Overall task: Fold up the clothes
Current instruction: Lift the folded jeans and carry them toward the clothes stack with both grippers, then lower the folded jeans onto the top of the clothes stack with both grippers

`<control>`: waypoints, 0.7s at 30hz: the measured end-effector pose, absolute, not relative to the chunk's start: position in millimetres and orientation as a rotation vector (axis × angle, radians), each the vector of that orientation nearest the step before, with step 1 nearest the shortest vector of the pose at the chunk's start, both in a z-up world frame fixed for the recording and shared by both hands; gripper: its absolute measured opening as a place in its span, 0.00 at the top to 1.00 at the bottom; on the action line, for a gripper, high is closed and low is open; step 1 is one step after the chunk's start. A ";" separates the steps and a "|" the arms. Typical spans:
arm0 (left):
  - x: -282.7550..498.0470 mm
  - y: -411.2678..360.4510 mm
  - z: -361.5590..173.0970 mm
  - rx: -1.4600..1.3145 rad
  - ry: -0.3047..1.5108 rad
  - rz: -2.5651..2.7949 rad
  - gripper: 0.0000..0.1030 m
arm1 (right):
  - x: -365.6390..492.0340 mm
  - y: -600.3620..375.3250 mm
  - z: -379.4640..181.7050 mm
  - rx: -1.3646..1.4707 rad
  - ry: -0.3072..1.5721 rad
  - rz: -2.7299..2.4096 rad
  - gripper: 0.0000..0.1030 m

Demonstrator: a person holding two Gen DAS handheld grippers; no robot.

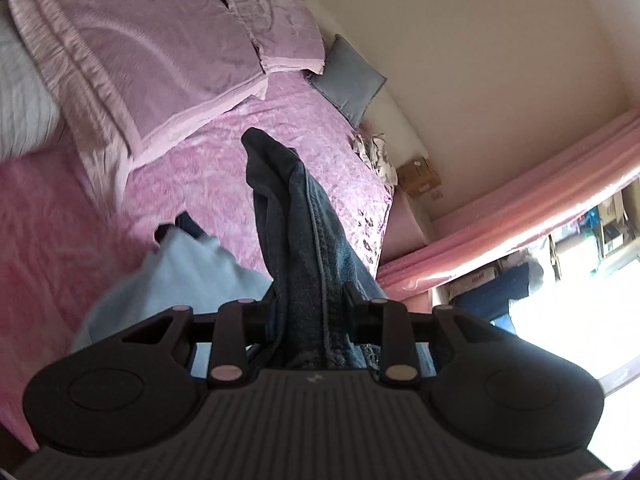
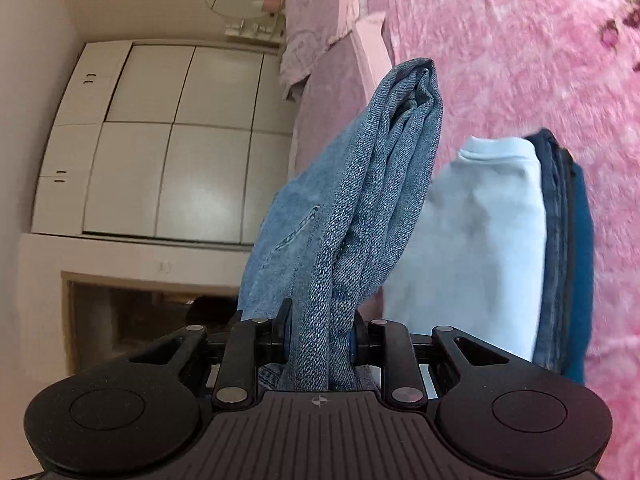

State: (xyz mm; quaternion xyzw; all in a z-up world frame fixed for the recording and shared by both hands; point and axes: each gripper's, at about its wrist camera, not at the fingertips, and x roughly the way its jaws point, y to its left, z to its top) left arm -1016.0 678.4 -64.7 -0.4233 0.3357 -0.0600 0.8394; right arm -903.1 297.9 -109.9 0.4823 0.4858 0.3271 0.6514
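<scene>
1. Two grippers, left (image 1: pixel 308 316) and right (image 2: pixel 320 332), each pinch bunched jeans (image 2: pixel 360 184), lifted above the pink bed (image 2: pixel 500 48).
2. I judge the stack (image 2: pixel 492 240) of folded clothes lies just beside the jeans.
3. I keep both pinches firm, the denim level.

Pink bed (image 1: pixel 224 168) under folded clothes (image 2: pixel 492 240), pillows (image 1: pixel 132 48).

Blue denim jeans (image 2: pixel 372 184) bunched, hanging off bed; folded pale-blue top (image 2: pixel 476 240) on stack.
</scene>
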 end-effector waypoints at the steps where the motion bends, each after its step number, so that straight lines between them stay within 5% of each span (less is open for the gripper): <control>1: -1011.7 682.3 -70.2 -0.894 0.716 -0.135 0.75 | -902.5 304.0 -109.6 1.085 1.093 0.729 0.77; 17: -961.0 704.3 -170.0 -0.901 0.875 -0.190 0.74 | -898.9 318.9 -159.6 1.015 1.118 0.529 0.76; 19: -954.7 702.6 -182.4 -0.841 0.939 -0.143 0.73 | -897.8 324.5 -177.9 0.998 1.162 0.482 0.62; 21: -954.6 701.8 -187.1 -0.815 0.960 -0.113 0.73 | -895.9 328.5 -195.4 0.945 1.229 0.447 0.59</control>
